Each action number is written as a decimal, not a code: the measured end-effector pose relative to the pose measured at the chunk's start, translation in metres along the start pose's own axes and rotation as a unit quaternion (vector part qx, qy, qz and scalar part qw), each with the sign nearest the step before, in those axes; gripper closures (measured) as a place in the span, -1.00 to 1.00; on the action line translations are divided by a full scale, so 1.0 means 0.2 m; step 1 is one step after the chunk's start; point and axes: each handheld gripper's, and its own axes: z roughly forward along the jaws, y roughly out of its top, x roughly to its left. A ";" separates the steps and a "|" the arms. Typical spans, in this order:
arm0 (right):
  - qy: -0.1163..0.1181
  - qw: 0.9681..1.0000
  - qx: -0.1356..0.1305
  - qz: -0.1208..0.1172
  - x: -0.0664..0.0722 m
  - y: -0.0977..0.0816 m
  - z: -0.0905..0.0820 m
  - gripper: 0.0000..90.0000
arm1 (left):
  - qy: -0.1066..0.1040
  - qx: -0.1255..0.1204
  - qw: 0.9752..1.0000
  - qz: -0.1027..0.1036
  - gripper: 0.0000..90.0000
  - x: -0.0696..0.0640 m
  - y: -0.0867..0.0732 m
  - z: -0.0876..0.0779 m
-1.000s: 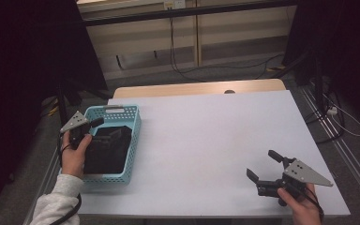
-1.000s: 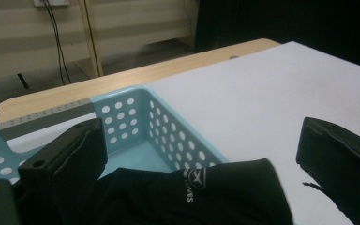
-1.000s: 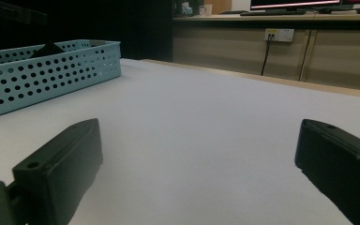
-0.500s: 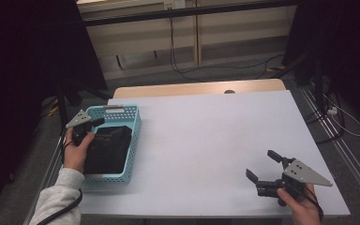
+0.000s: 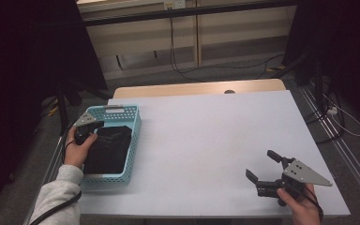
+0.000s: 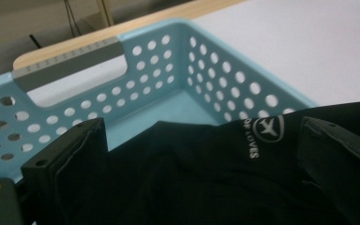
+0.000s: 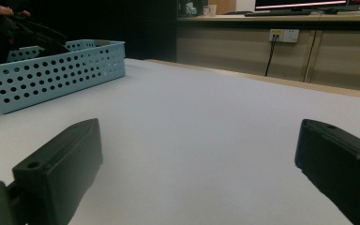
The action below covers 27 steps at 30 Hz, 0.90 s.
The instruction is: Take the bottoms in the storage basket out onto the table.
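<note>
A light blue perforated basket [image 5: 134,135] sits at the table's left edge with a black garment [image 5: 108,149] folded inside it. My left gripper [image 5: 93,127] hangs over the basket's far left corner. In the left gripper view its jaws stand wide apart, so the left gripper [image 6: 200,140] is open, with the black garment [image 6: 206,183] and its white printed logo lying between and below them. Near the front right corner my right gripper [image 5: 261,165] rests low over the bare white table, open with nothing in it. The right gripper [image 7: 197,140] faces the basket [image 7: 51,70].
The white table [image 5: 206,140] has a wooden strip along its far edge. Beyond it are a wall with cables on the floor and dark stands at both sides. The person's grey sleeve [image 5: 56,197] comes in at the bottom left.
The left gripper has edged slightly to the right over the basket and the garment. The right gripper has stayed put.
</note>
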 end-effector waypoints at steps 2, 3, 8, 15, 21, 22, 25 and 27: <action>0.002 1.000 0.001 0.000 0.00 0.00 0.01 -0.99 | 0.000 0.008 1.000 0.007 -0.94 0.00 0.00 0.01; 0.002 1.000 0.001 0.000 0.00 0.00 0.01 -0.99 | 0.000 0.012 1.000 0.011 -0.94 0.01 0.00 0.02; 0.006 1.000 0.002 -0.001 0.01 0.00 0.01 -0.99 | -0.012 0.032 0.999 0.014 -0.93 0.02 -0.04 0.05; 0.006 1.000 0.001 -0.002 0.00 0.00 0.00 -0.99 | -0.033 0.068 0.997 0.003 -0.93 0.04 -0.10 0.07; 0.003 1.000 0.001 0.001 0.00 0.00 0.00 -0.99 | -0.038 0.097 0.995 -0.006 -0.93 0.06 -0.15 0.07; 0.003 1.000 0.001 0.001 0.00 0.00 0.00 -0.99 | -0.036 0.104 0.994 -0.007 -0.94 0.07 -0.16 0.07; 0.005 1.000 0.000 0.000 0.00 0.00 0.00 -0.99 | -0.027 0.116 0.992 -0.034 -0.97 0.09 -0.20 0.08; 0.005 1.000 0.001 -0.002 0.00 0.00 0.00 -0.99 | -0.031 0.120 0.991 -0.041 -0.99 0.10 -0.23 0.08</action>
